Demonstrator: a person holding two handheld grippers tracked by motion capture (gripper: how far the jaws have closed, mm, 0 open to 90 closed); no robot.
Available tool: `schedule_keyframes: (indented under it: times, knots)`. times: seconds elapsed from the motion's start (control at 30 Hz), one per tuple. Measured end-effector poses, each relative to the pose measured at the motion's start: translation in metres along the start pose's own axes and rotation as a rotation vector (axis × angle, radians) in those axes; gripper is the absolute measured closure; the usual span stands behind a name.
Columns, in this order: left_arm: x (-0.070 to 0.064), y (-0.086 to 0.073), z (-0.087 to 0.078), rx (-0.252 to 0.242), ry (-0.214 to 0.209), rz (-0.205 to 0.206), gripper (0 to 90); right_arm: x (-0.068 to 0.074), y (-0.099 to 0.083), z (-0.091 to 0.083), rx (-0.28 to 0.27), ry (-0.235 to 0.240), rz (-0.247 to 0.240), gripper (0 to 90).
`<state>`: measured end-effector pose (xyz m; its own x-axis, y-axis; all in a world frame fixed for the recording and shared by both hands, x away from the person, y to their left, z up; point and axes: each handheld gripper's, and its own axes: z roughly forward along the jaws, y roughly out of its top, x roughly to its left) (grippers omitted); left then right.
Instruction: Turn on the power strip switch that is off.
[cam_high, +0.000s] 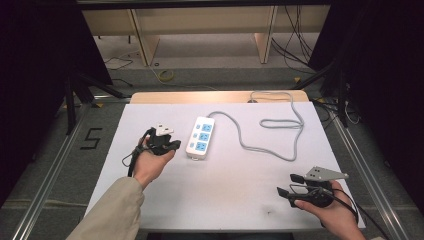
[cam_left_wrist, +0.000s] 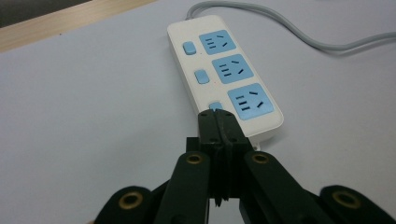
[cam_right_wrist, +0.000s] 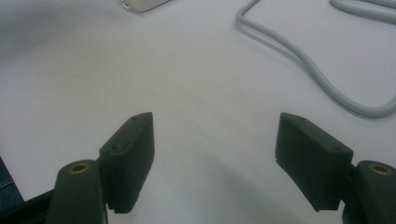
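White sheeting covers the table; from above, a power strip lies left of centre, the left gripper just beside it. Left gripper view: jaws clenched empty, tips at the strip's near switch. Right gripper view: right gripper gapes, released, its grey cable far right.

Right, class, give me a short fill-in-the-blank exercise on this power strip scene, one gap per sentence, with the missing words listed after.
1. The power strip has ___ blue sockets.
2. The jaws of the left hand-held gripper are ___, tips at the switch nearest the strip's end.
3. The jaws of the right hand-held gripper are ___, with nothing between them.
4. The strip's cable is ___ in colour.

Missing words: three; shut; open; grey
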<state>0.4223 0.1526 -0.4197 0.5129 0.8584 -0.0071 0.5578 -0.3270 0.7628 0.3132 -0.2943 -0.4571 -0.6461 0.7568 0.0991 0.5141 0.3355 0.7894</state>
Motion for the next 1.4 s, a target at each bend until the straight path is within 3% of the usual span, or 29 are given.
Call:
schedule_keyframes:
  times: [0.67, 1.4]
  knots:
    - [-0.003, 0.016, 0.016, -0.001, 0.013, -0.005, 89.8, 0.0, -0.001, 0.0, 0.008, -0.002, -0.008, 28.3]
    - [-0.001, 0.022, 0.028, 0.006, 0.018, 0.0, 89.8, 0.0, -0.001, 0.001, 0.015, 0.0, -0.011, 28.4]
